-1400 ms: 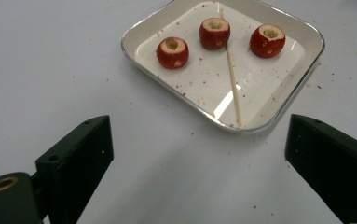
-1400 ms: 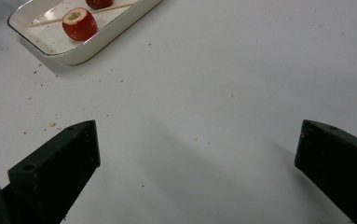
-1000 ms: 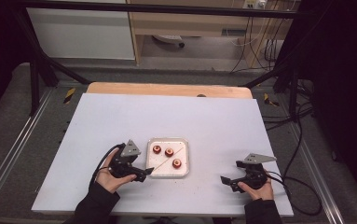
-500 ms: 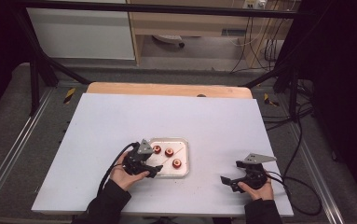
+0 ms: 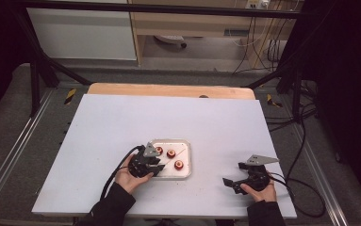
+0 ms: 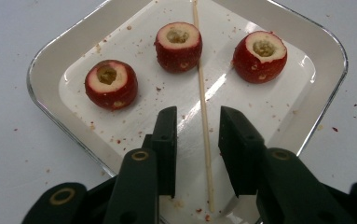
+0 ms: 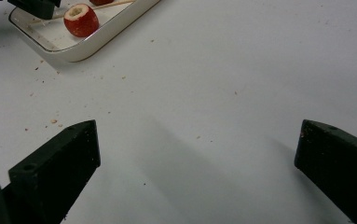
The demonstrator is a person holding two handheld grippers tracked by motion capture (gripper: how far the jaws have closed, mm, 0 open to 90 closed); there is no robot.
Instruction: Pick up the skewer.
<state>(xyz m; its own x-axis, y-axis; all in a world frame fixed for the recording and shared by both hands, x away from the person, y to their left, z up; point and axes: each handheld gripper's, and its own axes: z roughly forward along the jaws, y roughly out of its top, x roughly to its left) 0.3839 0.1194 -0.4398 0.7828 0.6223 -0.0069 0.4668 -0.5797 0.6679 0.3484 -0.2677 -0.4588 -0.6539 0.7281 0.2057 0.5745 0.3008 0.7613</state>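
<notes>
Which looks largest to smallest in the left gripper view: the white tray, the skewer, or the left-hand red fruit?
1. White tray, spanning nearly the whole picture.
2. Skewer, long but very thin, lying between the left tool's open jaws.
3. Left-hand red fruit, smallest, though nearer the camera than the other two fruits.

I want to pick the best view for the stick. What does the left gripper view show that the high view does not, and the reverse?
Left gripper view: the wooden skewer lies between the open jaws, and the three red fruits are hollowed.
High view: the right hand-held gripper rests apart on the table.
Both: the white tray.
</notes>
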